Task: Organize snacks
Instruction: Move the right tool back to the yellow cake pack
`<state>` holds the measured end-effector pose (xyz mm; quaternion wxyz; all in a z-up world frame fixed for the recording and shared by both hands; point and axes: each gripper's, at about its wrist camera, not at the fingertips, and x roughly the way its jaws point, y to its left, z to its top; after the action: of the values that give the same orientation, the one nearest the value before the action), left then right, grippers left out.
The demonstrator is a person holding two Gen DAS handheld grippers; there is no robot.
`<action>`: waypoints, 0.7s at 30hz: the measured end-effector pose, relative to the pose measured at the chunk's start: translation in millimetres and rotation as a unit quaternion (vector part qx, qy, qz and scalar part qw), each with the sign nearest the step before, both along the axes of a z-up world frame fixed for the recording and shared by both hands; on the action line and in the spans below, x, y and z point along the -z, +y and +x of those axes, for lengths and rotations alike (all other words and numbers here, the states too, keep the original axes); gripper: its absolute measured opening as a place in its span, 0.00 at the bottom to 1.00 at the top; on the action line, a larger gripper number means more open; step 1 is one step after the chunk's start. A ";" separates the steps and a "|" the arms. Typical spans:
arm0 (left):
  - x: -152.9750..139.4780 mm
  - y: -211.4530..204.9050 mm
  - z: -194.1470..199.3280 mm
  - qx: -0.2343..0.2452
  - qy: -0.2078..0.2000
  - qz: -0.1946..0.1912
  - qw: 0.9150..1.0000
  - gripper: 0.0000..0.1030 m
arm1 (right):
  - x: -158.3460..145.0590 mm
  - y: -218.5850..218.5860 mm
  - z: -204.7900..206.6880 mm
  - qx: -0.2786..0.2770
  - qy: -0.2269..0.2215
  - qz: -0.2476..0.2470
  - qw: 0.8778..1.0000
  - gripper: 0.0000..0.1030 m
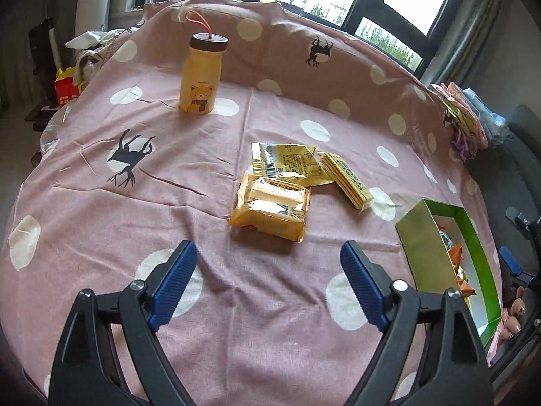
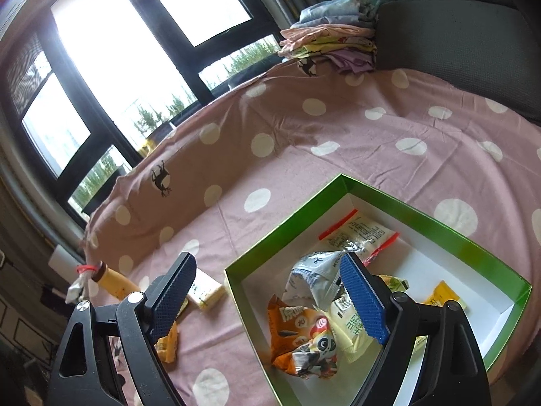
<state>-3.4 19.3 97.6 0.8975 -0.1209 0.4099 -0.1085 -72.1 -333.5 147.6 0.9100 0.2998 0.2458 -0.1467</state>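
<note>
Left gripper: we saw the left gripper (image 1: 268, 282) spread wide with nothing between its blue pads (image 1: 174, 284), hovering above the pink dotted cloth (image 1: 169, 209) just short of the loose snacks.
Right gripper: we found the right gripper (image 2: 268, 299) equally wide and empty, one finger over the cloth outside the box, the other above the box's contents.
Orange packet: in the left wrist view the orange packet (image 1: 270, 206) lay flat, nearest the left gripper, its long axis running left to right with a slight tilt.
Gold pouch: the gold pouch (image 1: 290, 165) lay just beyond it, printed back up, its near edge tucked under or against the orange packet; we could not tell which.
Biscuit bar: the clear-wrapped biscuit bar (image 1: 346, 181) rested right of the pouch, its long axis running from far left to near right, its far end touching the pouch.
Green box: the open green box (image 2: 422, 216) sat on the cloth to the right of the loose snacks, white inside.
Box contents: we counted a red-edged white sachet (image 2: 358, 233) at the far side, a crumpled silver-grey bag (image 2: 314, 277), an orange panda-printed bag (image 2: 301, 341) at the near left, a pale yellow-green packet (image 2: 351, 324) beside it, and a small yellow packet (image 2: 443, 296) at the right.
Bear bottle: the yellow bear bottle (image 1: 199, 74) stood upright at far left, well apart from the snacks.
Folded clothes: a stack of folded clothes (image 2: 331, 44) lay at the far edge of the cloth.
</note>
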 end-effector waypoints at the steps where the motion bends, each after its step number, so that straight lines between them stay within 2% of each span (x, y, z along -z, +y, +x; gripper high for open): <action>1: 1.8 3.1 0.8 -0.006 0.003 0.000 1.000 0.85 | -0.5 3.8 2.2 -0.002 0.002 -0.006 1.000 0.85; 5: 2.3 19.8 0.4 -0.048 -0.003 0.020 0.999 0.85 | 3.0 17.6 11.7 -0.009 0.017 -0.018 1.000 0.87; 10: 1.9 40.9 2.4 -0.064 -0.006 -0.005 0.998 0.85 | 7.2 37.6 23.1 -0.034 0.037 -0.037 0.998 0.88; 14: 8.0 47.9 7.3 -0.091 0.001 0.001 0.996 0.85 | 8.8 54.9 30.7 -0.054 0.041 -0.046 0.997 0.89; 18: 16.4 48.7 14.5 -0.090 0.016 0.004 0.996 0.85 | 15.9 77.0 45.3 -0.099 0.049 -0.033 0.993 0.89; 21: 22.0 49.6 20.5 -0.091 0.026 0.001 0.996 0.85 | 22.8 100.0 57.6 -0.127 0.067 -0.044 0.989 0.89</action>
<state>17.1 68.9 75.6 0.8930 -0.1593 0.4203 -0.0230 -14.5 -233.5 124.9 0.9151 0.2151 0.3356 -0.0602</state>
